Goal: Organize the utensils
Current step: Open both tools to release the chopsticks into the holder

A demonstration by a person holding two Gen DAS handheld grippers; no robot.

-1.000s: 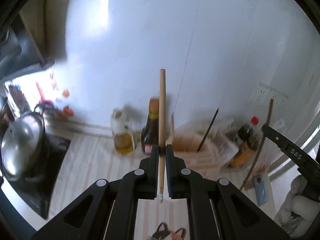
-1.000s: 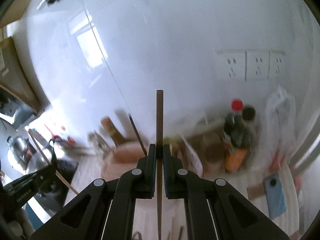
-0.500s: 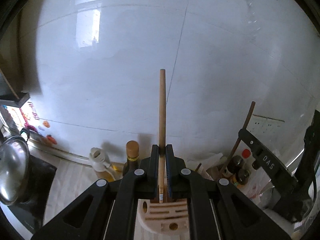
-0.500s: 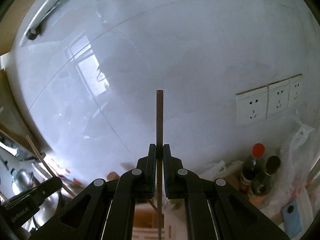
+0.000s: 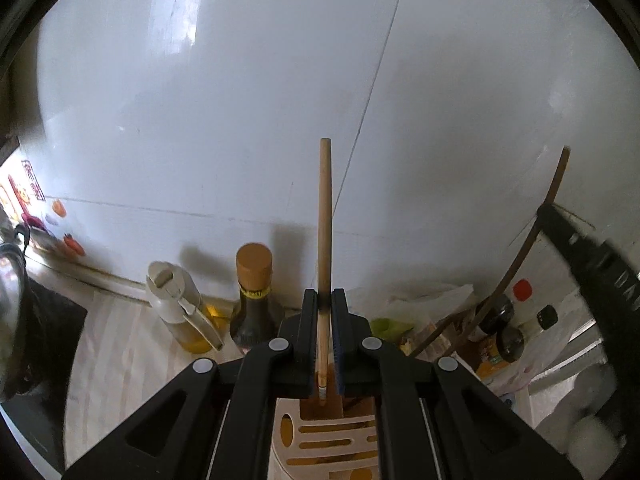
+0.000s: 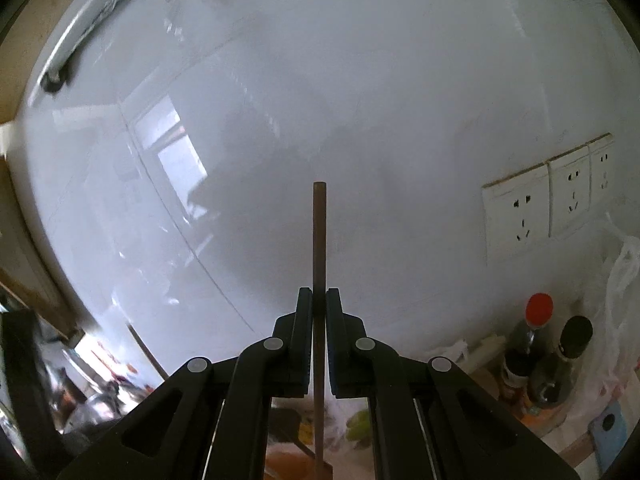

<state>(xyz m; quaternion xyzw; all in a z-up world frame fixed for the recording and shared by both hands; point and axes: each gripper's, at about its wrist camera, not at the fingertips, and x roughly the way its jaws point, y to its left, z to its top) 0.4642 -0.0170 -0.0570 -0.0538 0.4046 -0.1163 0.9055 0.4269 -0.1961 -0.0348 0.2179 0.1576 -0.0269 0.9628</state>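
Now, writing: I read only part of the white lettering on the black body of my right gripper (image 5: 600, 280), blurred, something like "DA"; the yellow band on the dark bottle (image 5: 253, 312) is too small to read.
Left fingers: I have my left gripper (image 5: 325, 300) clenched on a pale wooden chopstick (image 5: 324, 232), round and smooth, upright along the view's middle.
Chopstick tip: its lower end, with a whitish band, sits just over a slot of the wooden holder (image 5: 328, 436).
Holder: light wood, rounded front, long cut-out slits and one oval hole, below my left fingers on the counter (image 5: 120, 360).
Right fingers: clamped on a darker brown chopstick (image 6: 319, 260), thin and straight, poking up past the tips of the right gripper (image 6: 319, 300).
Counter: pale, striped, wood-look surface.
Bottles, left view: a clear oil bottle (image 5: 184, 312) with a white spout and yellow oil, beside the dark bottle with its tan cap.
Bottles, right view: a red-capped bottle (image 6: 528, 340) and a black-capped bottle (image 6: 560, 364), touching side by side.
Only the right view shows: three white wall sockets (image 6: 552, 196), a blue phone (image 6: 610, 426), and a metal rail (image 6: 80, 28) high on the glossy white wall.
Only the left view shows: the holder and a dark stove (image 5: 44, 344) at the left edge.
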